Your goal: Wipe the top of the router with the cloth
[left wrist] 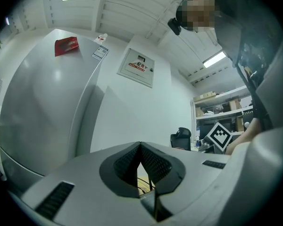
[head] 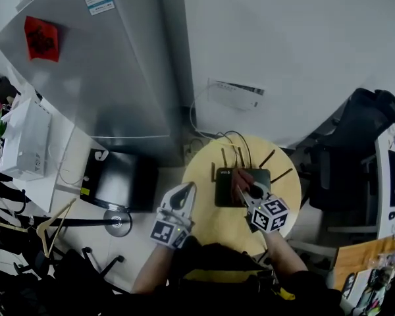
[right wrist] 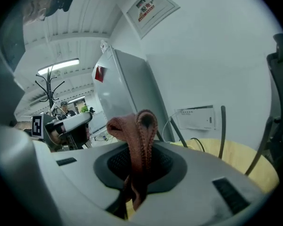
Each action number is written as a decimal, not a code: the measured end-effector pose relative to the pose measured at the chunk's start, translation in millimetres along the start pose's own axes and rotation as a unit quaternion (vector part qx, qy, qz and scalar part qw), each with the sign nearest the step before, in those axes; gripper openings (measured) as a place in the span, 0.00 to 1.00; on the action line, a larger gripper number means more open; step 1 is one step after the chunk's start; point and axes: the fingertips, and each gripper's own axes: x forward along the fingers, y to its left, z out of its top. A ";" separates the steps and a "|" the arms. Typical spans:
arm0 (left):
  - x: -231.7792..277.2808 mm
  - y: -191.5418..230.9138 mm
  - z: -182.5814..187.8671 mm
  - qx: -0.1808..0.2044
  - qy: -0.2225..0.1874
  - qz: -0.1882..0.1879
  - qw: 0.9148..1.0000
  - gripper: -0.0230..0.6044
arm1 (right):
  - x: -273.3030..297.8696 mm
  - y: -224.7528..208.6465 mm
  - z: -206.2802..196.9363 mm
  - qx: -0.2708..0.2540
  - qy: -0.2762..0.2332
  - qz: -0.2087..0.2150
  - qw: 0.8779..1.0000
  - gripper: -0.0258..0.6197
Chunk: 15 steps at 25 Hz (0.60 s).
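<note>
A big grey fridge [head: 99, 64] stands at the top left, next to a white wall [head: 296, 45]. In front of the wall is a small round table [head: 210, 226] with a yellow wooden top.

The black router [head: 225, 189] lies flat on the far half of the table, closer to the wall edge than to the person. Its long side runs from left to right. Its thin antennas [head: 224, 157] stick out from the back and right edges and point toward the wall.

The left gripper [head: 187, 189] is over the left edge of the table, just beside the router and not touching it. Its tips point toward the wall. The left gripper view shows its jaws closed together at the tips with nothing between them.

The right gripper [head: 245, 193] is over the middle of the router top and points toward the far left. Its jaws are squeezed tight on the pinkish-red cloth [head: 237, 180].

The cloth is bunched into a narrow strip that runs along the jaws. A folded loop of it pokes out past the tips. In the head view that end sits over the router's top, near the middle. I cannot tell if it touches the router.
</note>
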 end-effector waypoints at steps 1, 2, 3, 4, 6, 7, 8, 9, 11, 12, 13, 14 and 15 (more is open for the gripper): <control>0.5 1.8 -1.2 -0.001 0.003 0.000 1.000 0.03 | 5.1 -3.2 -6.9 0.007 0.019 0.000 1.000 0.13; 0.5 4.1 -2.5 -0.004 0.005 0.001 1.000 0.03 | 10.8 -7.6 -16.3 0.018 0.045 -0.003 0.999 0.13; -0.2 8.0 -4.2 -0.010 0.006 0.004 1.000 0.03 | 17.8 -12.9 -26.9 0.034 0.075 -0.006 0.997 0.13; -1.3 12.9 -5.9 -0.016 0.007 0.008 1.000 0.03 | 25.8 -18.3 -36.9 0.055 0.104 -0.010 0.993 0.13; -4.5 23.0 -8.9 -0.024 0.009 0.016 1.000 0.03 | 43.5 -25.2 -49.0 0.103 0.145 -0.016 0.984 0.13; -5.7 27.2 -10.1 -0.024 0.009 0.020 0.999 0.03 | 53.0 -25.5 -51.9 0.123 0.155 -0.014 0.980 0.13; -6.1 29.8 -11.4 -0.021 0.008 0.023 0.999 0.03 | 62.4 -24.4 -54.8 0.137 0.164 -0.009 0.977 0.13; -5.8 30.4 -12.7 -0.016 0.008 0.025 1.000 0.03 | 70.4 -22.9 -58.4 0.147 0.173 -0.004 0.974 0.13; -5.3 28.0 -15.5 -0.008 0.010 0.025 1.000 0.03 | 81.5 -21.3 -68.3 0.163 0.195 0.000 0.967 0.13; -5.7 27.3 -16.1 -0.008 0.013 0.025 1.000 0.03 | 86.3 -21.7 -74.2 0.172 0.208 -0.001 0.963 0.13; -6.9 27.8 -16.1 -0.011 0.015 0.026 0.999 0.03 | 91.3 -23.1 -80.6 0.181 0.220 -0.003 0.958 0.13; -8.6 29.4 -16.0 -0.015 0.015 0.030 0.999 0.03 | 96.4 -25.4 -87.2 0.191 0.232 -0.006 0.954 0.13; -10.5 31.2 -16.2 -0.019 0.016 0.034 0.999 0.03 | 101.6 -28.4 -93.6 0.198 0.243 -0.009 0.950 0.13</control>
